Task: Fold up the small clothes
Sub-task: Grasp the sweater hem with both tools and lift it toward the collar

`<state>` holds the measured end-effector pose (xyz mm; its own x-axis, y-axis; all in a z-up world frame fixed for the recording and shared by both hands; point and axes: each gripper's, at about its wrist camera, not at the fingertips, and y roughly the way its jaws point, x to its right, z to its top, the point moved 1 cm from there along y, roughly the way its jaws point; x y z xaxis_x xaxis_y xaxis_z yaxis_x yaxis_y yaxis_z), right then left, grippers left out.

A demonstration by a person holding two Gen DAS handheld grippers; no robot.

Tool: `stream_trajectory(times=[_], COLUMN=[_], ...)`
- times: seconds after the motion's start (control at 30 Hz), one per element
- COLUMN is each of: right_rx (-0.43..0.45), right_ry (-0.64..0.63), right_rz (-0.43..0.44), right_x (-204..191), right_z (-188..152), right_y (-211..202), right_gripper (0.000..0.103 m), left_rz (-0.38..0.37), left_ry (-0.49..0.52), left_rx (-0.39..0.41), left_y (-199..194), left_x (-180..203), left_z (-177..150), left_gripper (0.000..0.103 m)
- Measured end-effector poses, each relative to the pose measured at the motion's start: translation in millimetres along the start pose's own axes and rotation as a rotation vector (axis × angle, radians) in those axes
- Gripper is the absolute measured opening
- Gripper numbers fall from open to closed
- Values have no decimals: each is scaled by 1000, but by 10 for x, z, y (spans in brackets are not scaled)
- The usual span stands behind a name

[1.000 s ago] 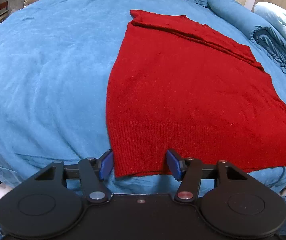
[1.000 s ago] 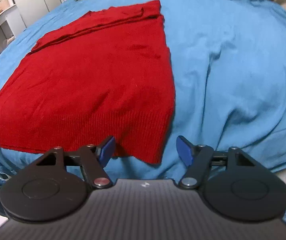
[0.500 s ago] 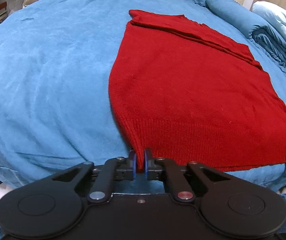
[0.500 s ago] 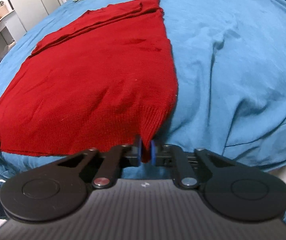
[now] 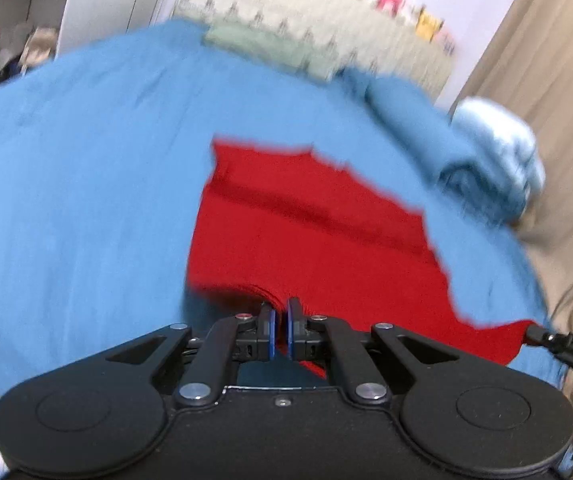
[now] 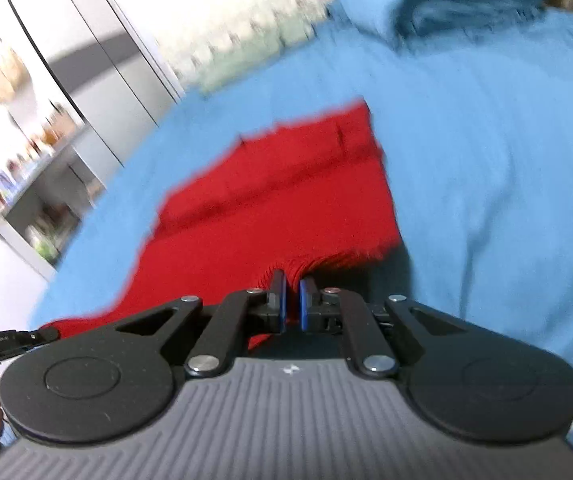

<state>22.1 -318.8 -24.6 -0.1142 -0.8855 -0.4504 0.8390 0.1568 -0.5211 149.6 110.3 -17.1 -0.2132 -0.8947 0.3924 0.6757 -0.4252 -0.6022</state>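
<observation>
A: What's different from half a second back?

B: Both grippers were already pinched on the near hem then, low at the bed's edge. Now the hem has come up off the blue bedspread [image 5: 66,200] and both views are tilted up and blurred, so the hands are moving fast.

A: Start on the left.

B: The left gripper [image 5: 279,330] has its pads together on the near left corner of the red sweater [image 5: 306,240]; cloth bunches between them and a shadow lies on the bedspread just beside it.

A: And the right?

B: The right gripper [image 6: 292,308] is clamped on the near right corner, ribbing gathered at its tips. The hem sags between the two.

A: Where's the sweater overall?

B: Far part flat on the bed, sleeves folded across it, near part raised.

A: Meaning?

B: I judge the bottom-to-top fold is under way: carry the hem to the far edge, keep the corners level so it lands square.
</observation>
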Motion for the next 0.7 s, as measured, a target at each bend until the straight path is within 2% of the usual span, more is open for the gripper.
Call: stream_trajectory(times=[0.1,0.2,0.27,0.4,0.5,0.63,0.7], right_rx=[62,115,134,133,115,57,39], right_ry=[-20,-5,31,74,71,70,71], right_rz=[29,40,17,-83,-149,-208,-225], right_x=[-124,-162,-148,-28,84,261,348], right_z=[561,1173,1564,2165,2363,2230,2138], right_y=[213,610,985,1868,2621,3322,3552], right_gripper=[22,22,22,22,22,22,22], left_rz=[-24,4,40,85,136,203,234], left_ry=[14,56,85,33,10,-45,-50], left_rx=[73,146,183,210,185,112,78], left_y=[150,502,845,1716,2393,3181,3403], left_x=[97,243,313,293,187,-62,-191], left_z=[562,1175,1563,2150,2331,2269,2195], left_gripper=[5,5,5,5,5,5,5])
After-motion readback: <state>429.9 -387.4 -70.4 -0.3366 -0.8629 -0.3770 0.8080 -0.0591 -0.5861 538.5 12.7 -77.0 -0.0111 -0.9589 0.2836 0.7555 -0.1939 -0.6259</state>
